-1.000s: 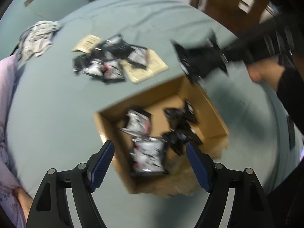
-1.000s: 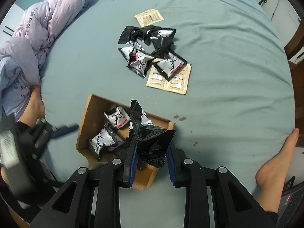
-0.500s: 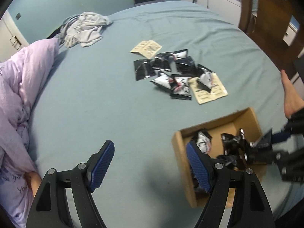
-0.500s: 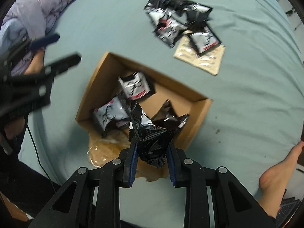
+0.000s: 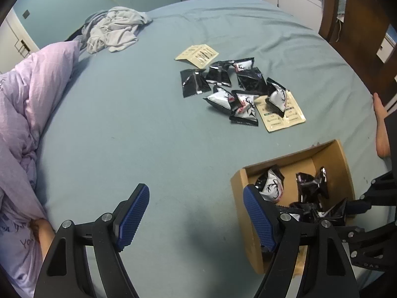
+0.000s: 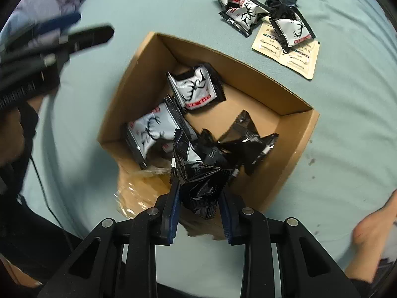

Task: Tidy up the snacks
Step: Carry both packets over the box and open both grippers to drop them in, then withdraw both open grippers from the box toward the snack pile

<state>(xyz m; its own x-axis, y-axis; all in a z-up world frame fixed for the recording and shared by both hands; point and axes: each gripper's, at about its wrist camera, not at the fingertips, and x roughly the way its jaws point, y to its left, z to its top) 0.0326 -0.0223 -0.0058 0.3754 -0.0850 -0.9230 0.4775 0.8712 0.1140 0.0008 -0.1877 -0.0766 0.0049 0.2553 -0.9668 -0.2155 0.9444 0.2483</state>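
Observation:
A brown cardboard box sits on the blue-grey bed sheet and holds several black-and-white snack packets. My right gripper is shut on a black snack packet and holds it over the box's near edge. The box also shows in the left wrist view, with the right gripper reaching into it. My left gripper is open and empty above the sheet, left of the box. A pile of loose snack packets lies further back on the bed, also seen in the right wrist view.
Two beige flat sachets lie by the pile. A lilac duvet bunches at the left. Grey clothes lie at the far end. A bare foot rests near the box. A wooden chair stands at the right.
My right gripper has carried the black packet down over the box. My left gripper has swung away from the box to the left and now faces the loose pile.

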